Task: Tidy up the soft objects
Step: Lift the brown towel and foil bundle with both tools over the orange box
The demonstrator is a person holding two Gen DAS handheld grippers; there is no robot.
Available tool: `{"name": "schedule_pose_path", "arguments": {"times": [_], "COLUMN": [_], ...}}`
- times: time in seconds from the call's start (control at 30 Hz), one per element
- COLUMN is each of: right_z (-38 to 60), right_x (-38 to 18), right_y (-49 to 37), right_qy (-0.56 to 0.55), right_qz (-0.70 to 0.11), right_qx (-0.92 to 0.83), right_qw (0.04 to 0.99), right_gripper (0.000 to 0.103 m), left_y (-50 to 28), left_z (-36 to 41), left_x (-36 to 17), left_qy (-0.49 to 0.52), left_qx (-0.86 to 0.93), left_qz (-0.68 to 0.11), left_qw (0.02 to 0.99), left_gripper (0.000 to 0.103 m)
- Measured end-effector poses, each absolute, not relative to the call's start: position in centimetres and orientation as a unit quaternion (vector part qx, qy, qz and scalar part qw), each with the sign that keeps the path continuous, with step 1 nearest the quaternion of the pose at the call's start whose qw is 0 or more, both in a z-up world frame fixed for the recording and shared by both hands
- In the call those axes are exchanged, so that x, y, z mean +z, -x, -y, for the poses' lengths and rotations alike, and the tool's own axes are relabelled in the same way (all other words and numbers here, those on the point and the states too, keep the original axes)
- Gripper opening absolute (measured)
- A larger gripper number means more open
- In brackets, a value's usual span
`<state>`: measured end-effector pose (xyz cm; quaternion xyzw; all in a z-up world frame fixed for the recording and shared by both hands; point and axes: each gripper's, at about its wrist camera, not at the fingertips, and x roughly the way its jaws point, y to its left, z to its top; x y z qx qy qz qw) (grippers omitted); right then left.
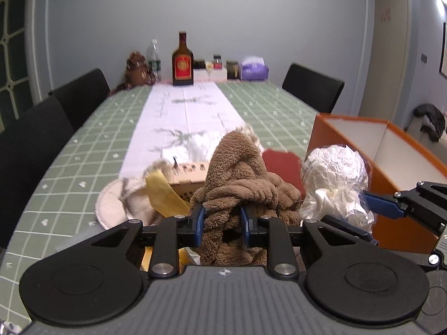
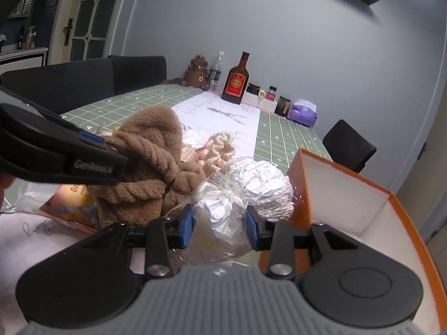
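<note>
Brown terry cloth fills the space between the blue pads of the left gripper (image 1: 222,219): the brown towel (image 1: 237,173), bunched and twisted like rope, is pinched there and rises in a hump ahead of the fingertips. Just to that gripper's right, the right gripper (image 2: 219,230) clamps a crinkled silvery plastic bag (image 2: 245,192), its pads pressed into the crumpled film from both sides. The two bundles sit side by side, touching or nearly so. Immediately right of the bag stands an open orange box (image 2: 349,195) with a white interior, its near wall just beside the right gripper's outer finger. Ahead of the left gripper, past the towel, lie a small cardboard box (image 1: 190,171), a yellow cloth (image 1: 164,195) and a pale round pad (image 1: 111,203) on the green checked tablecloth (image 1: 83,150). Far ahead, at the table's end, stands an amber bottle (image 1: 182,61) with a red label.
</note>
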<state>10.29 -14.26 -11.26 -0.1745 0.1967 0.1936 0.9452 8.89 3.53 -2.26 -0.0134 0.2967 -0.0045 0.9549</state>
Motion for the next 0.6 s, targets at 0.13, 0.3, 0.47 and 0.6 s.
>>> {"name": "schedule_pose_path", "arguments": {"times": [0.13, 0.3, 0.47, 0.6], "right_z": [15.1, 16.3, 18.5, 21.3], "right_x": [-10.0, -8.3, -5.8, -3.2], "right_y": [-8.9, -7.4, -6.8, -7.3], "right_qy": [0.176, 0.184, 0.187, 0.181], "right_qz": [-0.181, -0.16, -0.148, -0.16], "right_qx": [0.204, 0.207, 0.214, 0.239], "right_qw": [0.946, 0.948, 0.947, 0.94], "right_gripper": [0.038, 0.038, 0.038, 0.038], "left_y": [-7.4, -5.9, -4.5, -3.7], "left_z": [-3.6, -3.8, -3.4, -2.2], "left_x": [-0.5, 1.5, 3.7, 5.3], "left_qy": [0.016, 0.012, 0.002, -0.001], "left_qx": [0.004, 0.018, 0.029, 0.016], "left_qz": [-0.271, -0.245, -0.22, -0.201], "left_qw": [0.963, 0.969, 0.975, 0.979], "left_gripper": [0.029, 0.029, 0.029, 0.029]}}
